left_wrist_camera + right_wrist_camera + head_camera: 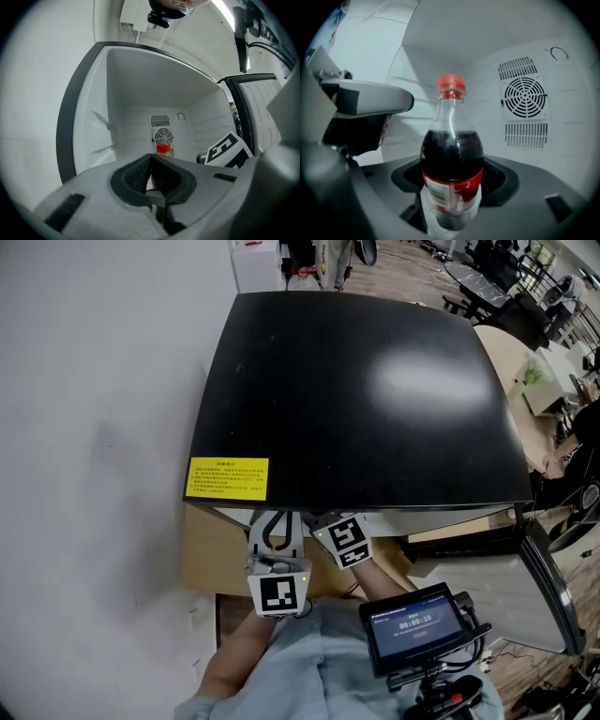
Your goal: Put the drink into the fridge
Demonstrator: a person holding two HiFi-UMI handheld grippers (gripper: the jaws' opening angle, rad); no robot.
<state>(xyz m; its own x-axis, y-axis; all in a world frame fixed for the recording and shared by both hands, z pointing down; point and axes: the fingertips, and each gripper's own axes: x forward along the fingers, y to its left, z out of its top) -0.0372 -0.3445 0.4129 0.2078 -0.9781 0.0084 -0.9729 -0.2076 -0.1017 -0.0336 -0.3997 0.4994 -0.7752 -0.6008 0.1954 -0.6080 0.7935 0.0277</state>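
A cola bottle [451, 159] with a red cap and red label stands upright between the jaws of my right gripper [452, 190], whose dark pads press its lower body, inside the white fridge interior [440, 42]. In the left gripper view only the bottle's red cap [162, 148] shows past my left gripper [151, 160], whose pads meet with nothing between them. From the head view both grippers reach under the front edge of the black fridge top [356, 399]: the left gripper [275, 523] and the right gripper [341, 540], its tips hidden.
A round fan grille [526, 97] sits on the fridge's back wall. The fridge door [548, 587] stands swung open at the right. A yellow label [228, 478] marks the top's front left corner. A screen device [415, 624] sits by my chest. White wall lies left.
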